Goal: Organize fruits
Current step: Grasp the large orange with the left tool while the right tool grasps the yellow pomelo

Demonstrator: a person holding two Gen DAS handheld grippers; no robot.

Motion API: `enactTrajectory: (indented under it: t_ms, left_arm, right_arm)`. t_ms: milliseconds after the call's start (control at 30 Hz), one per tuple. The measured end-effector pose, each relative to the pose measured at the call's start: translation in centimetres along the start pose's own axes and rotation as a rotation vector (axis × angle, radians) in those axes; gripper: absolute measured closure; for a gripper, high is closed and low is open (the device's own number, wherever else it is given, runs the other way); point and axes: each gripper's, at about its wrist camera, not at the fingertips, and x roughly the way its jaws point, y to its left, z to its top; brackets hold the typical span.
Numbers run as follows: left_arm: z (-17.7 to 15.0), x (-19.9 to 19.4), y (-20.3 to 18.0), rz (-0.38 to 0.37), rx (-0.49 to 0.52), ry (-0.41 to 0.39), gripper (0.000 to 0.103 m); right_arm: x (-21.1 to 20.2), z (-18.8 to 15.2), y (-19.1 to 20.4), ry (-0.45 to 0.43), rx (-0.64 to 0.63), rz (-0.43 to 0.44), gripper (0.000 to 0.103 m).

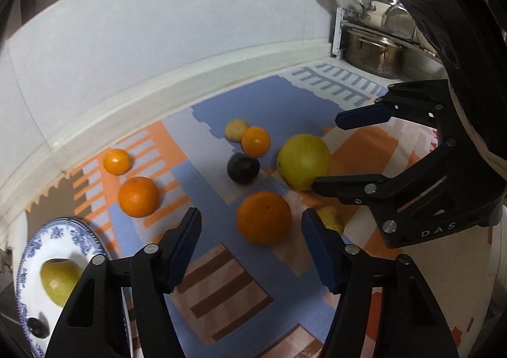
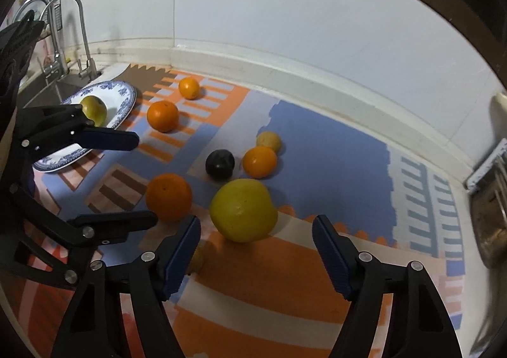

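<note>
Fruit lies scattered on a patterned mat. My left gripper stands open, and a large orange sits just past its fingertips, untouched. Open as well, my right gripper has a big yellow-green fruit in front of its fingers, clear of the pads. In the left wrist view the right gripper flanks that fruit. A dark plum, a smaller orange and a pale yellow fruit lie behind. Two more oranges lie to the left.
A blue-and-white plate at the left holds a yellow-green fruit and a dark plum. A small yellow fruit lies by the left gripper's right finger. A sink with faucets is beyond the plate. Pots on a rack stand far right.
</note>
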Motion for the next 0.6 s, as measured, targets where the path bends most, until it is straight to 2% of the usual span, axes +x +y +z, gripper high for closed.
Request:
enactTrajectory:
  t_ms: [67, 167, 400, 433, 600]
  left_arm:
    - [0.1, 0.4, 0.0, -0.007, -0.003, 0.005, 0.041]
    - [0.3, 1.1, 0.1, -0.024, -0.007, 0.019, 0.046]
    - [0.4, 2.5, 0.2, -0.070, -0.024, 0.056, 0.059]
    - [0.4, 2.6, 0.3, -0.082, -0.029, 0.060, 0.063]
    - [0.4, 2.6, 0.1, -0.077, -0.034, 0.058, 0.064]
  right_arm:
    - [0.6, 0.1, -0.1, 0.012, -0.002, 0.014, 0.031]
    - [1.7, 0.2, -0.2, 0.033, -0.008, 0.034, 0.035]
    - [3.3, 0.5, -0.4, 0.070, -0.018, 0.083, 0.037]
    - [3.5, 0.5, -0.4, 0.076, -0.021, 0.091, 0.039]
    - [4.0, 0.6, -0.4, 0.085, -0.014, 0.127, 0.052]
